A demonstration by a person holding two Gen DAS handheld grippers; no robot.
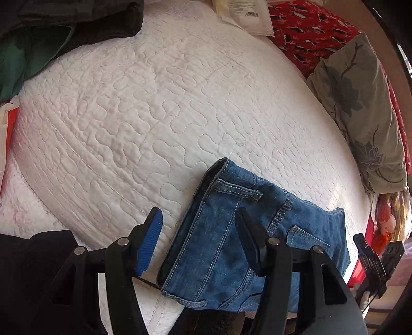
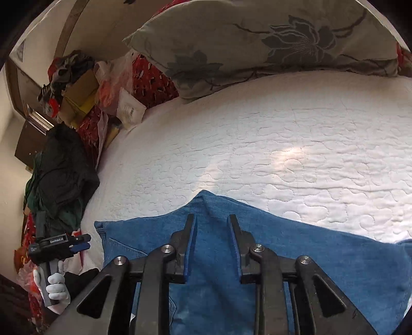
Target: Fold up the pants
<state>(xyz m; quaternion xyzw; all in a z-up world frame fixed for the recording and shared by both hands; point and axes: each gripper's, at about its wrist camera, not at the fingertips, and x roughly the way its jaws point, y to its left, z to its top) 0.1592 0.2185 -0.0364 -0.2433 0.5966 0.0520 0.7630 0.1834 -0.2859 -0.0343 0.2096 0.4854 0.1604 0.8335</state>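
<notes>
On the white quilted bedcover (image 1: pixel 154 103) lie the blue denim pants (image 1: pixel 231 232), already doubled into a compact bundle near the bed's near edge, with waistband, belt loop and a pocket corner uppermost in the left wrist view. Left gripper (image 1: pixel 198 226): jaws stand moderately wide, straddling the bundle's stitched edge, one blue ribbed pad (image 1: pixel 150 239) over bare quilt and the other finger over the denim; nothing is pinched. Right gripper (image 2: pixel 212 224): jaws stand narrowly apart just above a raised ridge of the cloth; the pads do not appear to press on it, so no hold is taken as made. Step in hand, as judged: a late fold, with the hands repositioning for a further crease or final smoothing. The next move would call for the right jaws to close on the lifted ridge and the left to pin or grasp the seamed edge, so that thick layers travel together without slipping. Legible writing: "GenRobot.AI" on the left gripper body as seen from the right wrist, held by a white-gloved hand (image 2: pixel 55 288). A barcode label on the packet (image 1: pixel 244 13) beyond the quilt is too small to read. A floral pillow (image 2: pixel 257 38) borders the bed.
</notes>
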